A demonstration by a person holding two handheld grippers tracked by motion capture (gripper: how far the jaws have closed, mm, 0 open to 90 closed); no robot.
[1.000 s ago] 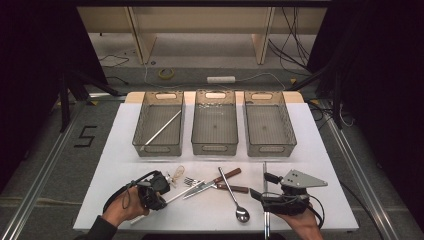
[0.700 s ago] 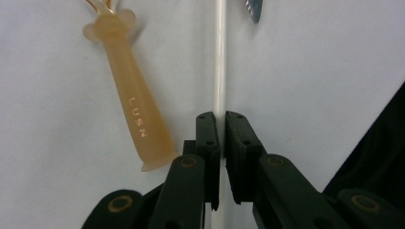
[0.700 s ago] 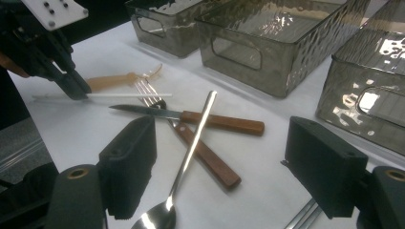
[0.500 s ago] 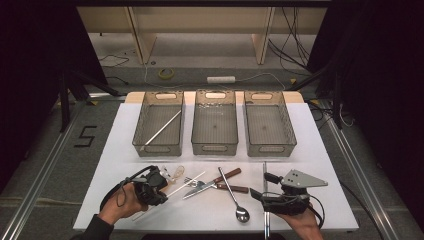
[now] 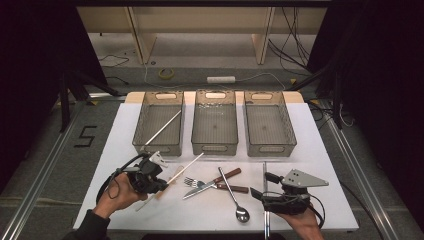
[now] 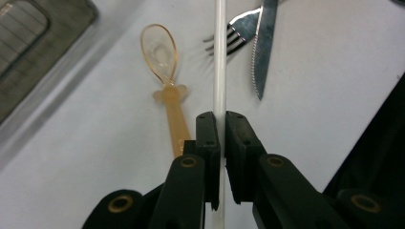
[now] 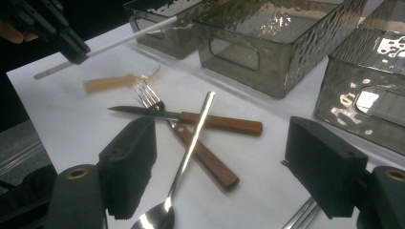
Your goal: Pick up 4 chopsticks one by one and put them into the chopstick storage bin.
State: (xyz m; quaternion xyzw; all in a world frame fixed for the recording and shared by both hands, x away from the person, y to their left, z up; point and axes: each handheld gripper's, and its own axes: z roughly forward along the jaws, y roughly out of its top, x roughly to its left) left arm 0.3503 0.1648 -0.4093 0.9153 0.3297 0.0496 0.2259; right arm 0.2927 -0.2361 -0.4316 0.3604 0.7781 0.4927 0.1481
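White chopstick (image 6: 219, 62) sits clamped in left tongs (image 6: 220, 125), its near end hidden; right tongs (image 7: 229, 171) gape wide.

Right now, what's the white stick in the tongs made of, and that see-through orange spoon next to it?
The white chopstick, pinched in the left tongs, looks like plastic, though its smooth, even matte white could also be melamine or a coating. The orange spoon is most likely clear plastic: the table shows through its amber bowl, which has a glossy rim.

High cam overhead; gripper cams close, low.
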